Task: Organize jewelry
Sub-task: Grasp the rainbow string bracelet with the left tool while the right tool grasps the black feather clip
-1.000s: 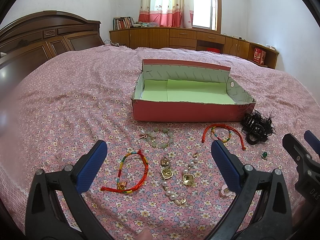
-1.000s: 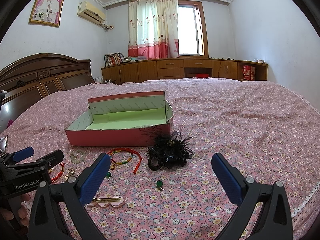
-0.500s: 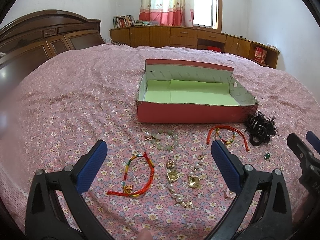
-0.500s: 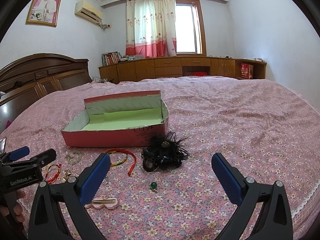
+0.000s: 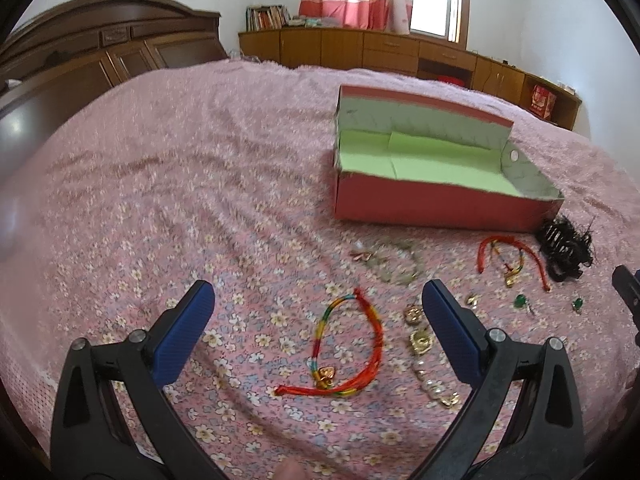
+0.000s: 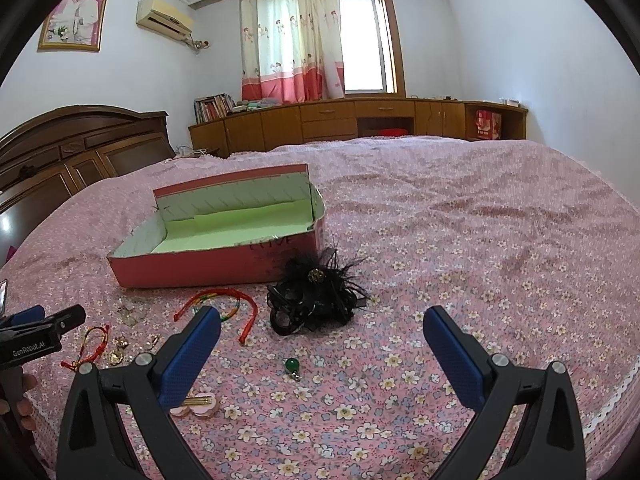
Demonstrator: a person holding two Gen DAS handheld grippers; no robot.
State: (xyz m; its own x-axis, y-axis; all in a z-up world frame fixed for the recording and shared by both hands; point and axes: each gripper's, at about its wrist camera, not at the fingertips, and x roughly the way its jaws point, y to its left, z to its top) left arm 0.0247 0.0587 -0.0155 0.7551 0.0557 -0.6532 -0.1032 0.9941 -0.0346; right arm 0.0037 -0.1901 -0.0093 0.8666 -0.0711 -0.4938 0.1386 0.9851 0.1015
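Note:
An open red box with a green lining (image 5: 436, 200) (image 6: 208, 262) stands on the bed. Jewelry lies in front of it: a multicoloured string bracelet (image 5: 348, 344), a gold and pearl piece (image 5: 420, 340), a pale bead bracelet (image 5: 394, 260), a red cord bracelet (image 5: 508, 254) (image 6: 224, 306), a black feather hair clip (image 5: 566, 248) (image 6: 316, 292) and a green pendant (image 6: 292, 366). My left gripper (image 5: 318, 330) is open and empty, over the multicoloured bracelet. My right gripper (image 6: 322, 346) is open and empty, just short of the hair clip and pendant.
A pink floral bedspread (image 6: 460, 240) covers the bed. A pink flower hair clip (image 6: 196, 404) lies near my right gripper's left finger. A dark wooden headboard (image 5: 100, 52) is at the left, low wooden cabinets (image 6: 360, 120) along the far wall.
My left gripper has moved left and down toward the multicoloured bracelet, so the box has slid right in its view. My right gripper has edged forward toward the hair clip.

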